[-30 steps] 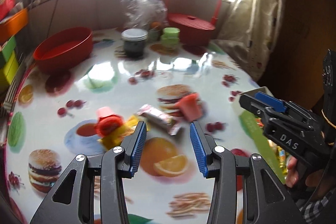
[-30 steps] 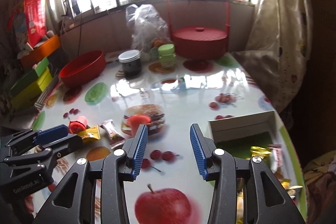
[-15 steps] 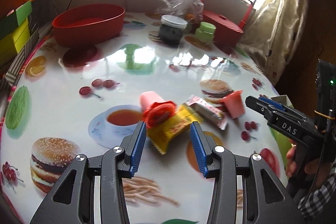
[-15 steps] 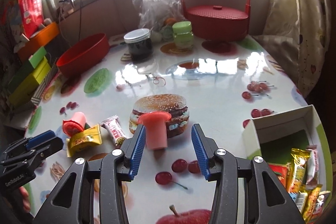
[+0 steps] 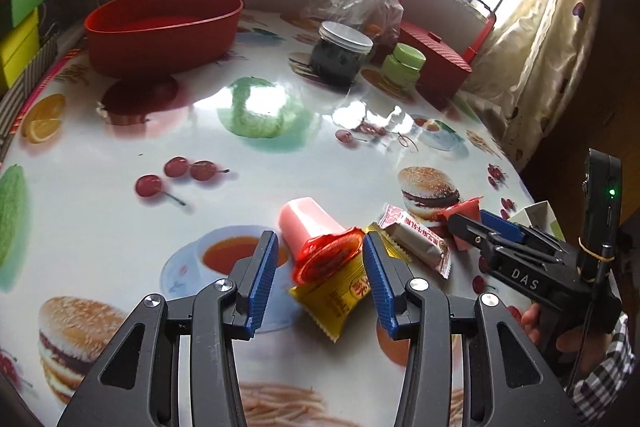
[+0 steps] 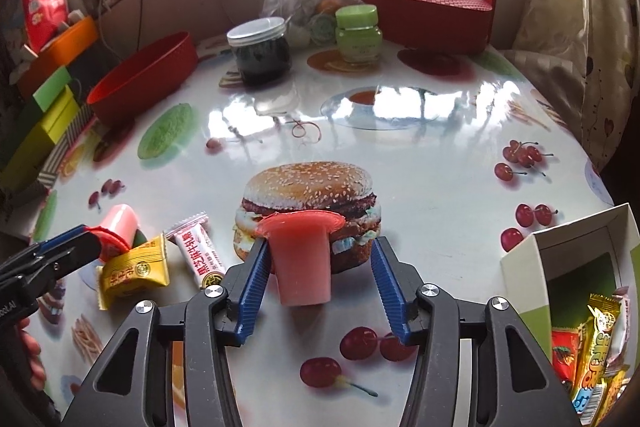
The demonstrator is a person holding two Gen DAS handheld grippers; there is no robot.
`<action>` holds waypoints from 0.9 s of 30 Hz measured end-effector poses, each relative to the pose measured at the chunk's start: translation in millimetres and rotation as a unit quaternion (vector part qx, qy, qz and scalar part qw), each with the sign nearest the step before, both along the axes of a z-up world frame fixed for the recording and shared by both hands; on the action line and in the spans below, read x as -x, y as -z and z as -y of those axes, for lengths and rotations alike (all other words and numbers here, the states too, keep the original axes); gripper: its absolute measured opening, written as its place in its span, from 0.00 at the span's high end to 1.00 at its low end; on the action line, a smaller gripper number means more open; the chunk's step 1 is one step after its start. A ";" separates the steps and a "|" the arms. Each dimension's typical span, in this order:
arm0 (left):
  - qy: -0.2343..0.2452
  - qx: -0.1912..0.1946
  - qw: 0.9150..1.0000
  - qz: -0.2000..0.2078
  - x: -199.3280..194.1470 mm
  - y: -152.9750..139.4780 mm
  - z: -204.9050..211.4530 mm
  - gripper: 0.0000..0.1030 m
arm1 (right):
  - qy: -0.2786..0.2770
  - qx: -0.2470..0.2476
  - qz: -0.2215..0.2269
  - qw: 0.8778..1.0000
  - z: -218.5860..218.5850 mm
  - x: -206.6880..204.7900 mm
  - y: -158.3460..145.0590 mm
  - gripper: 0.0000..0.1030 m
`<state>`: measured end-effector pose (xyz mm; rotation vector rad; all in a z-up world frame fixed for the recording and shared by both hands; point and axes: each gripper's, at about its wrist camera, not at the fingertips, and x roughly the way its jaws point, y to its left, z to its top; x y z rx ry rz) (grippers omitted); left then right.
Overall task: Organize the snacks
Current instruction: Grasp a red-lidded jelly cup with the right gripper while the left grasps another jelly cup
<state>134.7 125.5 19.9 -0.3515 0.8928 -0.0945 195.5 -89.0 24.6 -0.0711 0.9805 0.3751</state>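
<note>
Glossy fruit-printed table (image 6: pixel 440 187) carries everything. Near its front edge, the right gripper (image 6: pixel 320 287), jaws opening and gripping nothing, straddles an upside-down pink jelly cup (image 6: pixel 302 259). The left gripper (image 5: pixel 316 279), half open and empty, faces a tipped jelly cup (image 5: pixel 316 235), pointing away.

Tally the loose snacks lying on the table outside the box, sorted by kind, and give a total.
Jelly cups: 2 (one on its side, one upside down)
Yellow packets: 1
White bars: 1
Total: 4
</note>
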 end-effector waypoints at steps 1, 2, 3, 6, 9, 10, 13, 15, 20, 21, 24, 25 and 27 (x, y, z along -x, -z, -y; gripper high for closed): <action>0.002 0.003 1.000 -0.001 -3.1 1.0 1.4 0.56 | 0.001 0.002 -0.001 1.000 -0.9 -0.9 1.0 0.50; 0.004 0.005 1.000 -0.002 -4.9 1.5 2.5 0.56 | 0.000 0.005 -0.002 1.000 -2.2 -1.6 2.2 0.50; 0.006 0.005 1.000 -0.004 -8.5 3.4 4.7 0.55 | -0.001 0.007 -0.003 1.000 -3.4 -1.7 3.3 0.50; 0.007 0.001 1.000 -0.013 -14.7 8.5 8.2 0.54 | 0.001 0.018 -0.005 1.000 -6.7 -3.4 5.7 0.50; 0.007 -0.005 1.000 -0.021 -18.4 14.0 9.8 0.53 | 0.001 0.025 -0.003 1.000 -8.6 -4.4 5.8 0.50; 0.008 -0.007 1.000 -0.019 -18.3 14.7 10.0 0.53 | 0.003 0.026 -0.003 1.000 -9.0 -4.6 6.1 0.50; 0.000 -0.022 1.000 -0.021 -17.4 13.0 9.0 0.53 | 0.003 0.030 0.000 1.000 -10.5 -4.2 6.1 0.50; -0.001 -0.029 0.999 -0.023 -17.4 13.9 8.5 0.53 | 0.004 0.032 0.002 0.999 -11.1 -3.4 6.3 0.50; 0.000 -0.044 0.999 -0.019 -13.9 14.6 9.4 0.53 | 0.007 0.033 0.010 0.999 -9.9 -0.6 6.2 0.58; -0.002 -0.044 0.999 -0.018 -13.7 14.7 9.1 0.53 | 0.007 0.033 0.011 0.999 -9.7 -0.2 6.3 0.60; -0.004 -0.047 0.999 -0.018 -14.0 14.6 9.2 0.53 | 0.009 0.028 0.012 0.999 -7.2 0.0 5.6 0.70; -0.005 -0.047 0.999 -0.017 -13.8 14.7 8.8 0.53 | 0.009 0.028 0.012 0.999 -6.6 0.4 5.6 0.73; -0.008 -0.048 0.999 -0.017 -12.8 14.4 8.3 0.56 | 0.008 0.028 0.013 0.999 -6.0 1.2 5.5 0.73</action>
